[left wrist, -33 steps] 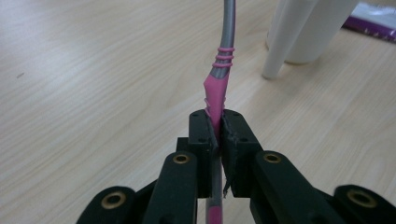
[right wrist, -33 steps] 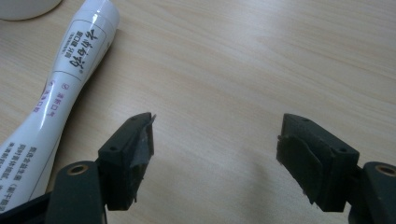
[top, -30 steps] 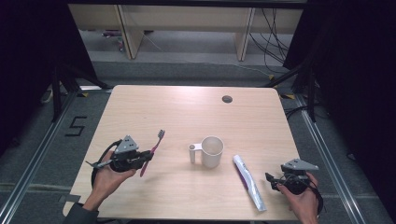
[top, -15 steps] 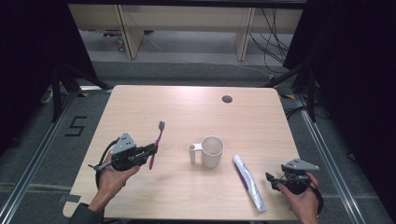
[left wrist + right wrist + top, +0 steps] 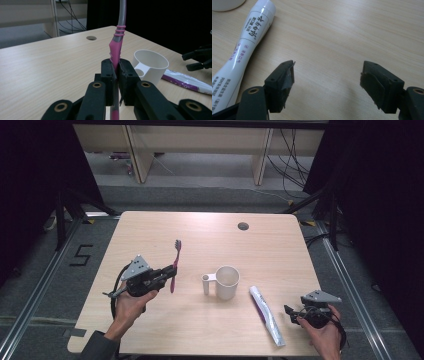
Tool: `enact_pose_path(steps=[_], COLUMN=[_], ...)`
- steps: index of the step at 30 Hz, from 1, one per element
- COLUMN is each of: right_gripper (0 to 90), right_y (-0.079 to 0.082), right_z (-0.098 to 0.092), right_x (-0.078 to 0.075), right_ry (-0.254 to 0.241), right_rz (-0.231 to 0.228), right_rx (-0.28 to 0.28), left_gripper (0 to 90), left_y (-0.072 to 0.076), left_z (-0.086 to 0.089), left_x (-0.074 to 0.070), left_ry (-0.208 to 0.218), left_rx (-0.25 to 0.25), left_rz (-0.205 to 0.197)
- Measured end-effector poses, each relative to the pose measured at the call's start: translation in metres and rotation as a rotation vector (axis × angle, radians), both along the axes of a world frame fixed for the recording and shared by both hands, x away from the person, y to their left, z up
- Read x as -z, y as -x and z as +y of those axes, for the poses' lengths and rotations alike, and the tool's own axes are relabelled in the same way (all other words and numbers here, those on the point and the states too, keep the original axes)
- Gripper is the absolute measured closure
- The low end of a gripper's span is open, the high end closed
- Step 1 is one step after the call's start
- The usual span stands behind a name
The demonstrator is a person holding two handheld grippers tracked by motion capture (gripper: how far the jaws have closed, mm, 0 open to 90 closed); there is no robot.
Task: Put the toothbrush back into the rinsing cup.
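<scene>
Carry step: left tool (image 5: pixel 115 75) pinches pink toothbrush (image 5: pixel 174 265) upright (brush end up), mug (image 5: pixel 227 282) ahead-right of it. Right tool (image 5: pixel 327 85) spread, idle beside toothpaste tube (image 5: pixel 242 45). Next, probably: swing toothbrush over mug, lower.

Left gripper (image 5: pixel 167 274) moved up-table and a bit right versus a second back, away from the near left edge of the table (image 5: pixel 150 330) and closer to the mug (image 5: pixel 226 282). It carried the pink toothbrush (image 5: pixel 174 265) along, clamped at the handle. The brush head went from roughly level with the mug rim to clearly farther up the table than the mug. Brush tilt changed too: earlier it leaned right with the head off to the side, and it ended closer to straight along the table's depth. The left forearm extended further in from the bottom edge. The gap between brush and mug handle narrowed, though they stayed apart.
</scene>
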State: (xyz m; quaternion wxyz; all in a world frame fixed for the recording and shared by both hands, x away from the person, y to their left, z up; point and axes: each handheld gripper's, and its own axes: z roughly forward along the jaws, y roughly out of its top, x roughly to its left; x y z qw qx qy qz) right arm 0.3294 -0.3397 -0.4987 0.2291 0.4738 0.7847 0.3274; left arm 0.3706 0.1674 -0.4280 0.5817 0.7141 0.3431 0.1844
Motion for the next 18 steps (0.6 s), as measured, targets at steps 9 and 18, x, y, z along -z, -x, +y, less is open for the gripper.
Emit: enact_pose_path(steps=[9, 18], right_gripper=[27.6, 27.6], right_y=[0.000, 0.000], right_z=[0.000, -0.001], right_x=[0.000, -0.001], right_ry=[0.000, 0.012], right_rz=[-0.001, 0.005], right_rx=[-0.001, -0.004], left_gripper=[82.9, 82.9], left_y=[-0.004, -0.010], left_z=[-0.015, -0.035], left_x=[-0.003, -0.011], left_ry=[0.026, 0.061], left_rx=[0.021, 0.059], left_rz=[-0.035, -0.091])
